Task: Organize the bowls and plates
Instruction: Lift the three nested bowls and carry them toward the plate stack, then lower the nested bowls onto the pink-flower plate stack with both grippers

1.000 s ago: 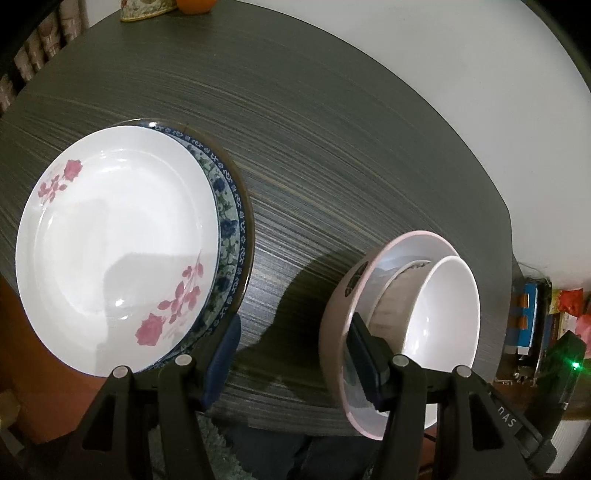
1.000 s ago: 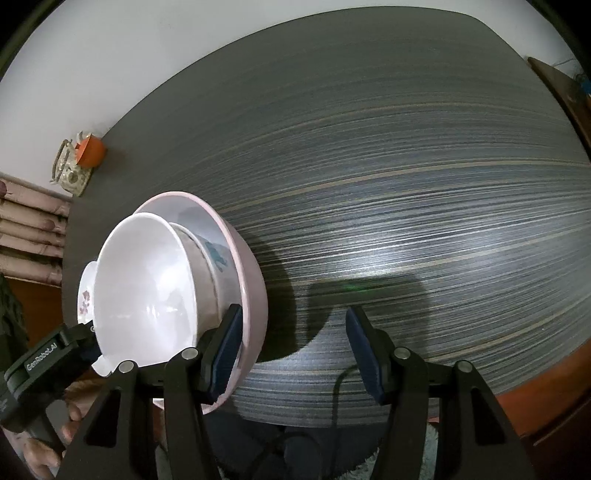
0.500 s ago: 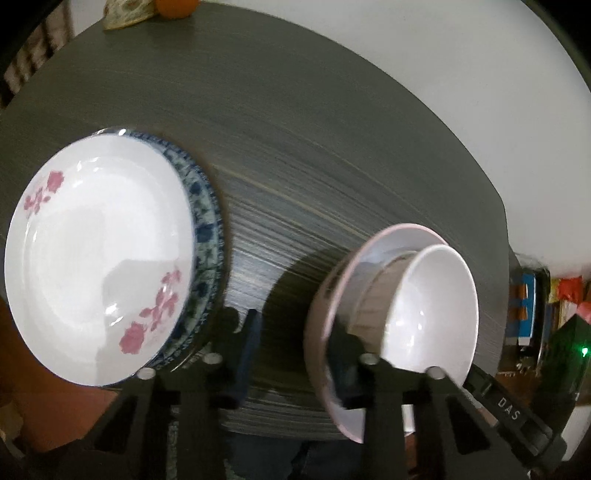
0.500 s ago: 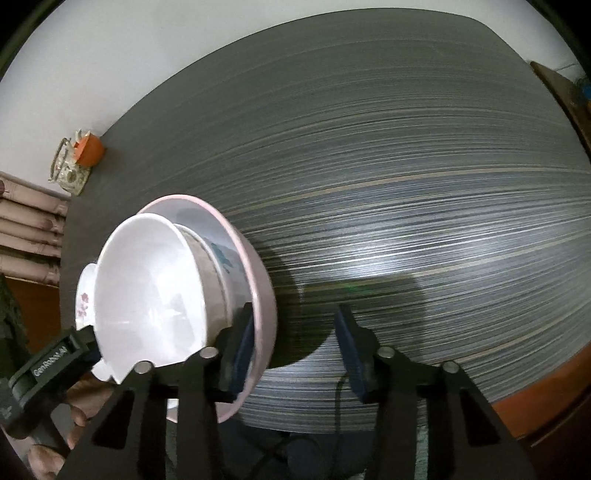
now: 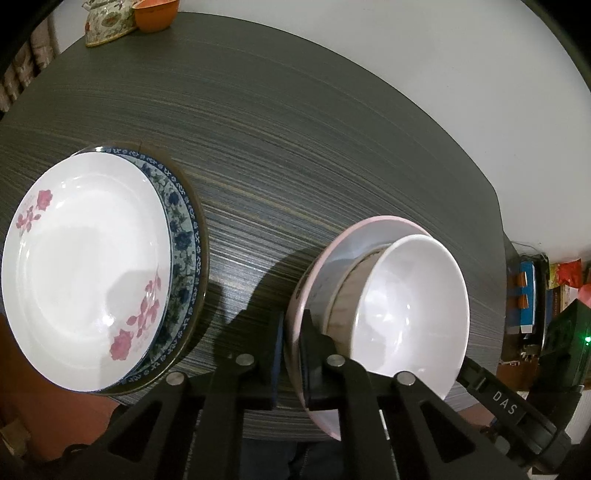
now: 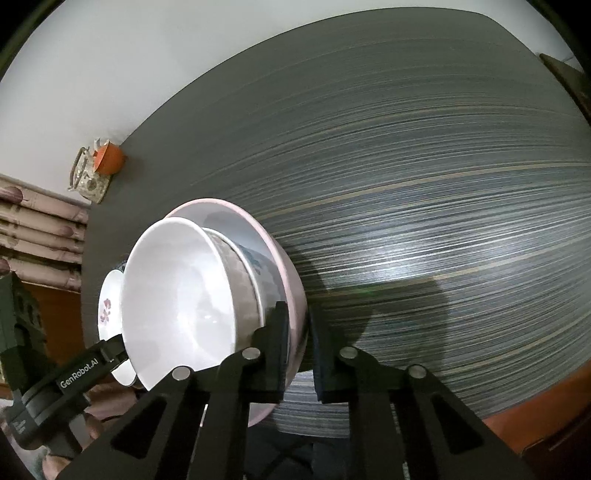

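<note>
Blue-patterned plate (image 5: 183, 236) under the stack shows only from left.

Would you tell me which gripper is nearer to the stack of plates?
Left. The left gripper grips the pink bowl on its rim facing the stack of plates; the right gripper grips the opposite rim.

Home dining room: table (image 5: 295, 147), teapot (image 5: 105, 26), curtains (image 6: 40, 236).

Both tools have been clamped down over the last second: the left tool (image 5: 291, 350) is now pinched onto the pink bowl's (image 5: 314, 266) rim at the tabletop's near edge, and the right tool (image 6: 299, 347) has been squeezed onto the opposite side of that rim.
</note>
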`<state>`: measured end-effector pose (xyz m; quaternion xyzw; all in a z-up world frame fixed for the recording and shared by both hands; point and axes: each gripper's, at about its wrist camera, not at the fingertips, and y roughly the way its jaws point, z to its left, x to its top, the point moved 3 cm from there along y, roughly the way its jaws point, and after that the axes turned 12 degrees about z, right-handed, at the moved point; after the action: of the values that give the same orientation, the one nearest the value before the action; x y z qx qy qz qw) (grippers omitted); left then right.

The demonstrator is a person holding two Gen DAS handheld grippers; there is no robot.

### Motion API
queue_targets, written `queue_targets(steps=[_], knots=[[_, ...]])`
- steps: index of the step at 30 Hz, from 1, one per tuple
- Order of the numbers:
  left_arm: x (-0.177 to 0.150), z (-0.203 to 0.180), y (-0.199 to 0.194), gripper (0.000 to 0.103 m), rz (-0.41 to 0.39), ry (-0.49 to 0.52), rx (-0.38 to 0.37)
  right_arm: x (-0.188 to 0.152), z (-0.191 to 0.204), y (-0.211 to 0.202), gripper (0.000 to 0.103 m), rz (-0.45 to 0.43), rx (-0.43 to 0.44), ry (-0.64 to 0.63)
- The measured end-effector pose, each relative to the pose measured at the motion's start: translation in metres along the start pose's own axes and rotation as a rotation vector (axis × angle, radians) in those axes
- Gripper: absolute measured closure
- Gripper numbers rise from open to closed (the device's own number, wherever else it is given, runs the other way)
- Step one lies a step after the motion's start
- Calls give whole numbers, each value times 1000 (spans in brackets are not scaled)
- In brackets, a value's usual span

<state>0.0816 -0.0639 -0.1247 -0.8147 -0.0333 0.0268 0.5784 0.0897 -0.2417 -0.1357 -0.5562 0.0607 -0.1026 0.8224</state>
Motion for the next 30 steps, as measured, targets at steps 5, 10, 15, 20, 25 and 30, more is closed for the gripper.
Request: queue_targets(steps=[5, 10, 15, 20, 25, 30], knots=[[2, 3, -3, 97, -8, 9, 3, -2, 0, -2, 90, -16, -3, -7], [2, -1, -5, 97, -16, 13, 8, -5, 1, -3, 90, -25, -10, -13], [2, 1, -6, 97, -23, 15, 5, -7, 2, -3, 90, -29, -10, -13], [3, 3, -9, 97, -32, 15, 0, -7, 3, -4, 90, -37, -12, -19], [4, 5, -17, 97, -43, 17, -3, -4, 7, -9, 90, -47, -12, -27], [3, 7, -24, 97, -51, 12, 0, -2, 13, -15, 90, -57, -14, -38]])
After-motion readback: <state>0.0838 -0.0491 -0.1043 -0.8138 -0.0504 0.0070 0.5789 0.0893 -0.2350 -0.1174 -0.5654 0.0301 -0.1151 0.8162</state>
